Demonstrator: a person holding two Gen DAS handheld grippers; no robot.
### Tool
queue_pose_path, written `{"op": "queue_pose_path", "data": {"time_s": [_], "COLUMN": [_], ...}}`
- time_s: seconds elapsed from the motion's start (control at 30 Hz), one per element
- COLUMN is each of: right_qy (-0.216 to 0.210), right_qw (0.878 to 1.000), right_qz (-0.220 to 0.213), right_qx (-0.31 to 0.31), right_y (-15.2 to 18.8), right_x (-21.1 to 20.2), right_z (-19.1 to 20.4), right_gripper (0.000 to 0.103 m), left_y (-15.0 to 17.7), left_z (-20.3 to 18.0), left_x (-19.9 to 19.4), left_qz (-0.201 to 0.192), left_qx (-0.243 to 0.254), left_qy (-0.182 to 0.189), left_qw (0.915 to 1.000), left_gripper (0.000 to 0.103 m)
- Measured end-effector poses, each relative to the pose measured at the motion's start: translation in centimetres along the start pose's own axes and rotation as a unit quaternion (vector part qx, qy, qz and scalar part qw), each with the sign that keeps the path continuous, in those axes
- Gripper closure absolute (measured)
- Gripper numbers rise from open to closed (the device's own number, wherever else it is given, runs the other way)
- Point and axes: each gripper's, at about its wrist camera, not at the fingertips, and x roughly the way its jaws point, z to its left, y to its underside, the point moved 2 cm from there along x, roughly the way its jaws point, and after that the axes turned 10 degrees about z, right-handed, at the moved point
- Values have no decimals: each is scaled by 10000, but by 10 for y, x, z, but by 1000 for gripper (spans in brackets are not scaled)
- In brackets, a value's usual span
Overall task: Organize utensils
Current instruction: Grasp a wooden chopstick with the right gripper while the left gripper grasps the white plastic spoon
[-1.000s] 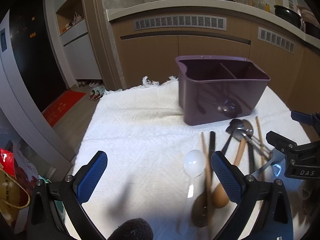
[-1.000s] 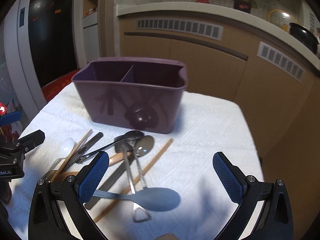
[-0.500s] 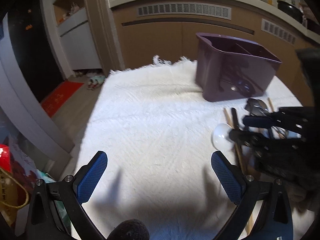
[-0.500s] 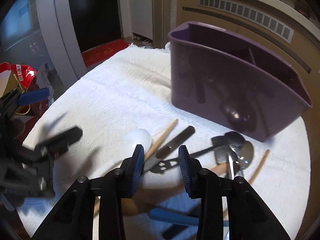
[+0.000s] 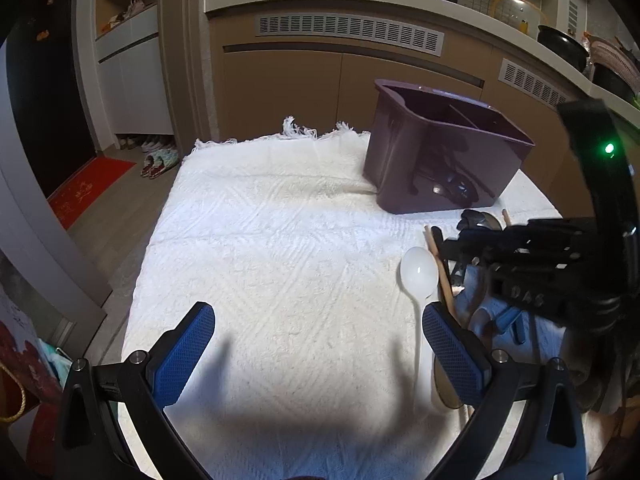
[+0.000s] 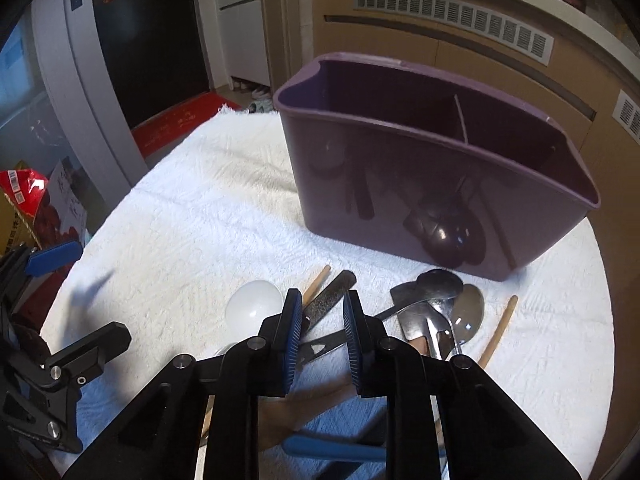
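A purple two-compartment utensil holder (image 6: 440, 184) stands on the white cloth; it also shows in the left wrist view (image 5: 444, 160). In front of it lies a pile of utensils: a white plastic spoon (image 6: 254, 306), a dark flat handle (image 6: 330, 296), metal spoons (image 6: 448, 312), wooden chopsticks (image 6: 498, 336) and a blue handle (image 6: 332, 450). My right gripper (image 6: 319, 336) is narrowed to a small gap just above the dark handle, holding nothing. My left gripper (image 5: 318, 356) is wide open and empty over bare cloth, left of the white spoon (image 5: 418, 276).
The white cloth (image 5: 280, 240) covers a small table with its edges close at left and front. Brown cabinets (image 5: 320, 76) stand behind. A red mat (image 5: 88, 192) and shoes lie on the floor at left. The right gripper's body (image 5: 560, 272) hangs over the utensil pile.
My right gripper went from wide open to nearly closed and swung left and down over the utensil pile. My left gripper stayed open and shifted left, away from the utensils.
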Motion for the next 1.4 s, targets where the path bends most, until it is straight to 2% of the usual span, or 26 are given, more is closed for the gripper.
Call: {"op": "queue_pose_path", "data": {"time_s": [0.2, 0.4, 0.5, 0.63, 0.8, 0.93, 1.0, 1.1, 1.23, 1.33, 1.4], "right_qy": [-140, 127, 61, 123, 199, 206, 154, 84, -60, -126, -133], "right_qw": [9996, 9984, 9989, 9997, 9994, 9985, 9981, 9975, 9969, 9966, 9964], "right_qz": [195, 179, 189, 84, -73, -206, -269, -365, -436, -445, -447], "right_qx": [-132, -525, -423, -171, 265, 464, 537, 602, 658, 688, 705], "right_y": [2, 8, 12, 22, 42, 57, 65, 71, 77, 77, 78], "right_x": [15, 13, 6, -9, -33, -48, -55, -60, -62, -63, -63], "right_z": [15, 28, 19, -9, -51, -74, -83, -90, -95, -97, -97], "right_gripper": [80, 81, 93, 94, 95, 95, 95, 95, 95, 95, 95], "left_y": [2, 2, 1, -3, -15, -28, -33, -39, -47, -50, -50], "left_z": [4, 0, -14, -41, -66, -76, -78, -78, -75, -77, -78], "left_x": [-1, 0, 0, 4, 21, 39, 50, 65, 72, 74, 75], "left_qz": [4, 167, 226, 287, 463, 606, 704, 929, 1025, 1041, 1053], "left_qx": [9, 60, 277, 685, 920, 952, 951, 882, 741, 793, 812], "left_qy": [-128, -18, 137, 252, 337, 119, -72, -213, -216, -157, -29], "left_qw": [9999, 9998, 9993, 9969, 9941, 9935, 9930, 9915, 9917, 9913, 9911], "left_gripper": [0, 0, 0, 1, 20, 22, 31, 41, 42, 46, 58]}}
